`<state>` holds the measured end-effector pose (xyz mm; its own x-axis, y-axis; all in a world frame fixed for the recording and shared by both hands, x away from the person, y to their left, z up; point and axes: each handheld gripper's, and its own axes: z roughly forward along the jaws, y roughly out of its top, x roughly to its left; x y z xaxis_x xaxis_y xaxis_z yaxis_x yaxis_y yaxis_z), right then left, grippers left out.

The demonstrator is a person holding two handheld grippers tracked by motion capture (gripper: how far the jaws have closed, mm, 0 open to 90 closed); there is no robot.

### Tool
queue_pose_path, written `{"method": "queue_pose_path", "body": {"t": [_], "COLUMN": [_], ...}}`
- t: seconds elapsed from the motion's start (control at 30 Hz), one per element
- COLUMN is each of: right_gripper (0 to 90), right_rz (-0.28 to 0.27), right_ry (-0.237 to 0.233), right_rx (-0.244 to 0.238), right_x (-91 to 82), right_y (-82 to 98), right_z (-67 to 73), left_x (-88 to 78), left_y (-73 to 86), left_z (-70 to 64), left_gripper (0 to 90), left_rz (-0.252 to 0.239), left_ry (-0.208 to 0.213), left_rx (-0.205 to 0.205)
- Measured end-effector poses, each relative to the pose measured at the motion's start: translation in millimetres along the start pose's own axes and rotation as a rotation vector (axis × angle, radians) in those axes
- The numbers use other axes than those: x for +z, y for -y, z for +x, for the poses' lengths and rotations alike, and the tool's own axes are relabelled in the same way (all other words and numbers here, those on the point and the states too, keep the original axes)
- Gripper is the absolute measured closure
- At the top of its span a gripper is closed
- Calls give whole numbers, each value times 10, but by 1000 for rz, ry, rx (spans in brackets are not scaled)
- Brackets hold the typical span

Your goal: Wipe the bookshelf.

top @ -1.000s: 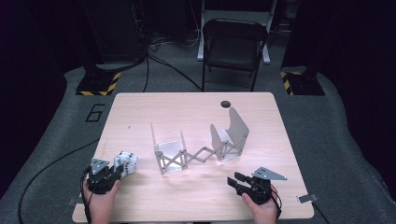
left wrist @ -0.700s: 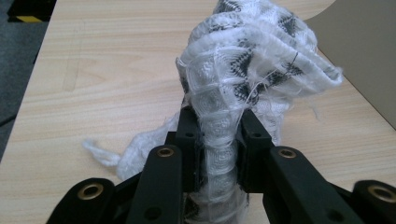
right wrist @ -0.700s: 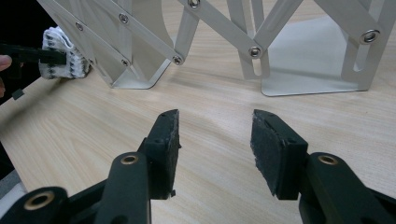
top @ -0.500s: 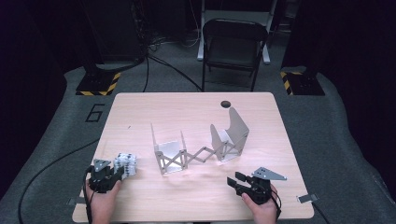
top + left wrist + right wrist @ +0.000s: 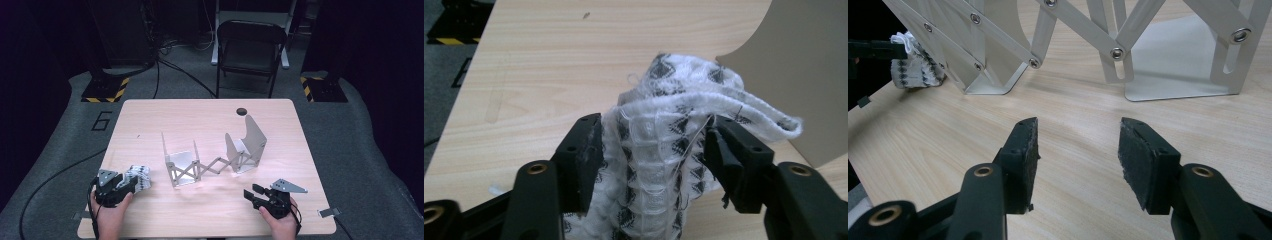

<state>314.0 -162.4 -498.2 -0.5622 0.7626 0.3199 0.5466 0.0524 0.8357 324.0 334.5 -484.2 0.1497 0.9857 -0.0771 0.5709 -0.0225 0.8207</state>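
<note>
The left tongs (image 5: 131, 183) sit near the front left corner of the desk (image 5: 150, 120), held by the person's left hand (image 5: 109, 216); their jaws have just been opening, and in the left gripper view they stand wide on either side of a rolled white knitted cloth (image 5: 664, 150) with black diamond marks; the cloth lies between the jaws, brushing the left pad, but it is no longer pinched and rests on the desk; in the high view the cloth (image 5: 140, 177) lies just ahead of the tongs, close to the left edge and just beside the left end of the metal rack; the right tongs (image 5: 251, 193) rest near the front edge, right of the middle, in the person's right hand (image 5: 280, 222); their jaws have been opening a little and stand wide with bare wood between them, as the right gripper view shows (image 5: 1078, 150); a silver expanding rack (image 5: 212, 162) with scissor links stands in the middle of the desk, its upright plates at either end; a small dark round hole (image 5: 241, 111) marks the far edge; beyond the desk a black folding chair (image 5: 250, 50) stands on the grey floor.
</note>
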Motion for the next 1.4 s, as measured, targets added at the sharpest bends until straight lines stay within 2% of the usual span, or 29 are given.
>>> {"method": "queue_pose_path", "body": {"t": [0.03,0.23,0.4,0.6,0.7,0.87,1.07,1.17,1.4], "right_gripper": [501,463,440,417,405,397,396,400,401], "right_rz": [1,2,6,12,19,6,-19,-31,-48], "right_ry": [3,29,40,42,36,21,36,35,76], "right_rx": [-2,-6,-10,-17,-40,-58,-124,-108,-98], "right_x": [-1,-9,-2,-3,-5,-34,-81,-119,-203], "right_y": [-1,-3,-7,-23,-62,-224,-460,-572,-755], "right_z": [-2,11,7,16,20,2,-54,-104,-214], "left_x": [-4,-119,-198,-249,-269,-308,-313,-295,-260], "left_y": [0,-45,-78,-139,-174,-235,-236,-212,-179], "left_z": [-13,-52,-108,-225,-284,-423,-605,-675,-788], "left_gripper": [378,346,347,384,404,410,408,393,368], "left_rz": [-28,-64,-83,-78,-79,-96,-84,-78,-65], "left_ry": [-3,3,32,106,134,185,250,265,298], "left_rx": [-7,-2,8,27,42,64,101,113,141]}}
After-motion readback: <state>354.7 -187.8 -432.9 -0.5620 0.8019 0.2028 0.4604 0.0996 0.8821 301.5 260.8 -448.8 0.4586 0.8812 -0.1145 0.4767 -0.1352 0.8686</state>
